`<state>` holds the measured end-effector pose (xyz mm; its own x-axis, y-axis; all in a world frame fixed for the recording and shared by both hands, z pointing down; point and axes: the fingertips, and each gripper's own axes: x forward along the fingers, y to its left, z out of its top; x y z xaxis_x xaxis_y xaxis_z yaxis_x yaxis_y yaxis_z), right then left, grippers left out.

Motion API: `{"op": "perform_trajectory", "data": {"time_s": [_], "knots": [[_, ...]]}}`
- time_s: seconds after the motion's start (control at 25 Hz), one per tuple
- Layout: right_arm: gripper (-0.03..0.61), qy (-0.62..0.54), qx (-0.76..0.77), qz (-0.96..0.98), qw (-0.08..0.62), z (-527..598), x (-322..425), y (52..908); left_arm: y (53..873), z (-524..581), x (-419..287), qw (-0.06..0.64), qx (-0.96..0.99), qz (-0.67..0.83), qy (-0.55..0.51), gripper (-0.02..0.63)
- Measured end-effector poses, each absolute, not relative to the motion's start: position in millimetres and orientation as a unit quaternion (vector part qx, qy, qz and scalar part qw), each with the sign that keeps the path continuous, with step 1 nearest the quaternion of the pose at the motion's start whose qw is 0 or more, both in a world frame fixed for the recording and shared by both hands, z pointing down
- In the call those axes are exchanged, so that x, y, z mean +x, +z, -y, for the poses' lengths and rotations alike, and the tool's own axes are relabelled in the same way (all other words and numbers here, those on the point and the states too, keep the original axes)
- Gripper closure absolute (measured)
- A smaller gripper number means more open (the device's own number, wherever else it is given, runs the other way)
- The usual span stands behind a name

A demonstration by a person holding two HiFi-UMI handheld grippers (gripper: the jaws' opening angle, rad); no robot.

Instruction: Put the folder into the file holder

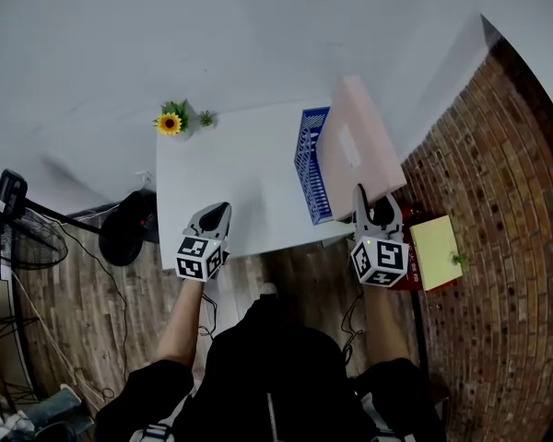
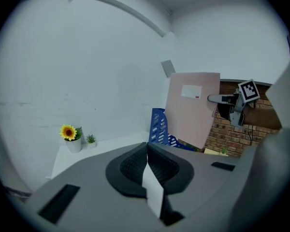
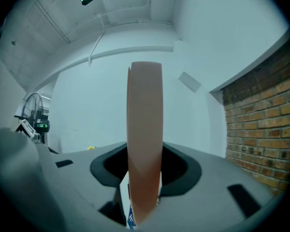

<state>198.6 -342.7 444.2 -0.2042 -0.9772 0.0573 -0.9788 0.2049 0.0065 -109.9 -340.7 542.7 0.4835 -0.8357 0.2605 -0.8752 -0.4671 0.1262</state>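
A pale pink folder (image 1: pixel 359 145) stands tilted over the right end of the white table (image 1: pixel 230 182), with my right gripper (image 1: pixel 373 201) shut on its near edge. In the right gripper view the folder (image 3: pixel 144 129) rises edge-on between the jaws. Its lower edge reaches down to the blue slotted file holder (image 1: pixel 309 164); I cannot tell whether it rests inside. The left gripper view shows the folder (image 2: pixel 193 108), the holder (image 2: pixel 158 127) and the right gripper (image 2: pixel 222 99) side on. My left gripper (image 1: pixel 212 219) hovers at the table's near edge, shut and empty.
A potted sunflower (image 1: pixel 170 122) and a small green plant (image 1: pixel 205 118) stand at the table's far left corner. A yellow-green box (image 1: pixel 435 251) sits low beside the brick wall (image 1: pixel 498 210) on the right. A fan (image 1: pixel 18 238) and cables lie on the floor to the left.
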Motion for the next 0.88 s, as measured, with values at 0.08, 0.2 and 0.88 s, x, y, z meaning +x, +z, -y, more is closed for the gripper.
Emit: {"op": "perform_trajectory", "data": {"time_s": [0.08, 0.2, 0.88], "knots": [[0.404, 0.016, 0.632, 0.774, 0.024, 351.3, 198.2, 448.1, 544.5, 352.6, -108.7, 0.124, 0.855, 0.498, 0.083, 0.591], [0.403, 0.014, 0.634, 0.772, 0.027, 359.5, 196.7, 456.4, 549.9, 366.2, -106.4, 0.127, 0.857, 0.491, 0.086, 0.591], [0.405, -0.002, 0.645, 0.764, 0.019, 380.7, 185.7, 489.2, 566.7, 418.8, -101.2, 0.130, 0.872, 0.462, 0.096, 0.591]]}}
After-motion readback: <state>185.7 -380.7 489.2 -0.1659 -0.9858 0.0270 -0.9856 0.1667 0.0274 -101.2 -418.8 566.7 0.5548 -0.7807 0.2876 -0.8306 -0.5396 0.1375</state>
